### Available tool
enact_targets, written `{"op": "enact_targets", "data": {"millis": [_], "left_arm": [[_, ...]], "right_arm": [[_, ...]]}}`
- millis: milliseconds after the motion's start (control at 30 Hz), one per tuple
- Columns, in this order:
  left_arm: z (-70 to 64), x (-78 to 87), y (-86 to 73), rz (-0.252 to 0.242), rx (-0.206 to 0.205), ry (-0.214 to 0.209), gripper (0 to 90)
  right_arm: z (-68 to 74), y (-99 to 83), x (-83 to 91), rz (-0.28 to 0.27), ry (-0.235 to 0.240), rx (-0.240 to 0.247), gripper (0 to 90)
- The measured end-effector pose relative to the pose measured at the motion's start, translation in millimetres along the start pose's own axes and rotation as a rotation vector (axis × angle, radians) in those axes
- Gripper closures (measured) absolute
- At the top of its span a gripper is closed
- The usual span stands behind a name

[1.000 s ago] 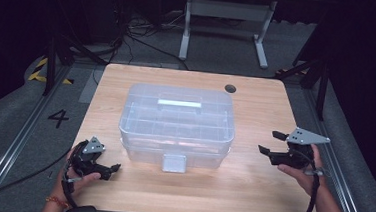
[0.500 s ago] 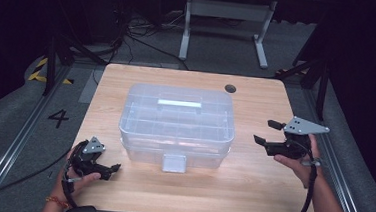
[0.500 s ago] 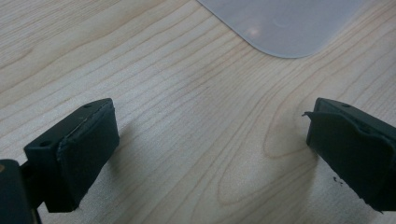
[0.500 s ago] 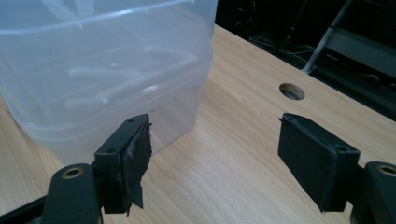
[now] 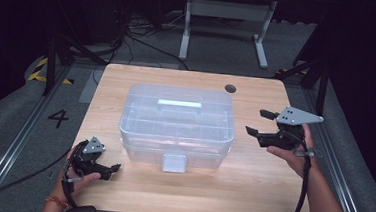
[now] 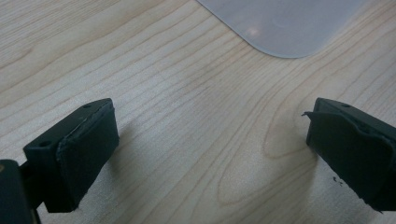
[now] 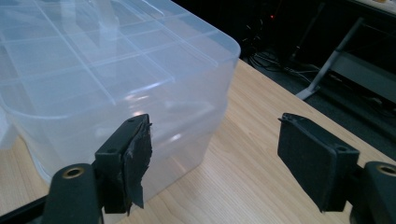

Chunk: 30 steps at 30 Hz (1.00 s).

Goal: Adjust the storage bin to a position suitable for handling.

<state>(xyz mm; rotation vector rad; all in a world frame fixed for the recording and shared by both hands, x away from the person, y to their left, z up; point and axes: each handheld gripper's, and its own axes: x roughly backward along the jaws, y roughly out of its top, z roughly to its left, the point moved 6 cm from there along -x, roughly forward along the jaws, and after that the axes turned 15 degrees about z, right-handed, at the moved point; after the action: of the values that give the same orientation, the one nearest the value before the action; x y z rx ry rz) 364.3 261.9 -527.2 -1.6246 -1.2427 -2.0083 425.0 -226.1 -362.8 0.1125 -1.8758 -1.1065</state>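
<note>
So the only readable writing anywhere is a big "4" [image 5: 58, 118] marked on the grey floor [image 5: 3, 138] left of the wooden table [image 5: 250, 190]; the clear plastic storage box [image 5: 177, 123] in the middle of the table carries no label that can be made out. Right gripper [image 5: 264, 126] hangs just beside the box's right side, jaws spread wide and empty. Left gripper [image 5: 112, 170] sits low at the table's near left corner, near the box's front left corner, jaws also wide apart holding nothing.
</note>
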Motion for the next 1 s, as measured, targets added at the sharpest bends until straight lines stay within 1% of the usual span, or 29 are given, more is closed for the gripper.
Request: {"op": "enact_targets", "data": {"millis": [33,67,133,167,233,300,333,367,433,500,633,667,767,867,900,933,1000], "left_arm": [[-0.1,-0.1,0.0,0.0,0.001,-0.001,2.5],[-0.1,-0.1,0.0,0.0,0.001,-0.001,2.5],[0.0,-0.1,0.0,0.0,0.001,-0.001,2.5],[0.0,-0.1,0.0,0.0,0.001,-0.001,2.5],[-0.1,-0.1,0.0,0.0,0.001,-0.002,2.5],[-0.1,-0.1,0.0,0.0,0.001,-0.002,2.5],[-0.1,-0.1,0.0,0.0,0.001,-0.002,2.4],[0.1,-0.1,0.1,0.001,-0.002,-0.002,2.4],[0.0,-0.1,0.1,0.0,0.001,-0.001,2.4],[-0.1,-0.1,0.1,0.0,0.001,-0.001,2.4],[0.0,-0.1,0.1,0.0,0.001,-0.002,2.4],[-0.1,-0.1,0.1,0.0,0.001,-0.002,2.4],[0.0,-0.1,0.1,0.0,0.0,-0.001,2.4],[-0.1,-0.1,0.1,0.0,0.001,-0.001,2.4],[-0.1,-0.1,0.1,0.0,0.002,-0.001,2.4],[-0.1,-0.1,0.1,0.0,0.002,-0.001,2.4],[-0.1,-0.1,0.1,0.0,0.001,-0.001,2.4]], "right_arm": [[3.3,4.4,-2.3,-0.001,0.006,0.011,27.1],[3.3,4.4,-2.3,-0.001,0.006,0.011,27.1],[7.6,8.5,-5.2,-0.002,0.018,0.019,27.3],[12.0,13.1,-8.8,-0.005,0.028,0.027,27.4],[13.6,14.6,-9.8,-0.005,0.033,0.029,27.4],[17.8,19.5,-12.7,-0.008,0.041,0.041,27.7],[18.9,21.8,-13.2,-0.01,0.035,0.041,30.4],[18.7,24.1,-13.0,-0.015,0.03,0.041,30.5],[18.8,28.7,-11.9,-0.028,0.043,0.036,29.9],[18.5,31.2,-11.5,-0.022,0.024,0.043,29.9],[18.5,35.2,-11.5,-0.025,0.033,0.041,29.9],[19.6,38.9,-10.8,-0.033,0.037,0.047,30.0],[21.5,42.4,-10.8,-0.041,0.043,0.051,29.9],[26.3,49.3,-13.2,-0.039,0.056,0.067,30.0],[29.2,53.0,-14.8,-0.039,0.058,0.078,30.0],[29.2,53.0,-14.8,-0.039,0.058,0.078,30.0],[32.2,56.7,-16.7,-0.034,0.064,0.094,30.2]]}}
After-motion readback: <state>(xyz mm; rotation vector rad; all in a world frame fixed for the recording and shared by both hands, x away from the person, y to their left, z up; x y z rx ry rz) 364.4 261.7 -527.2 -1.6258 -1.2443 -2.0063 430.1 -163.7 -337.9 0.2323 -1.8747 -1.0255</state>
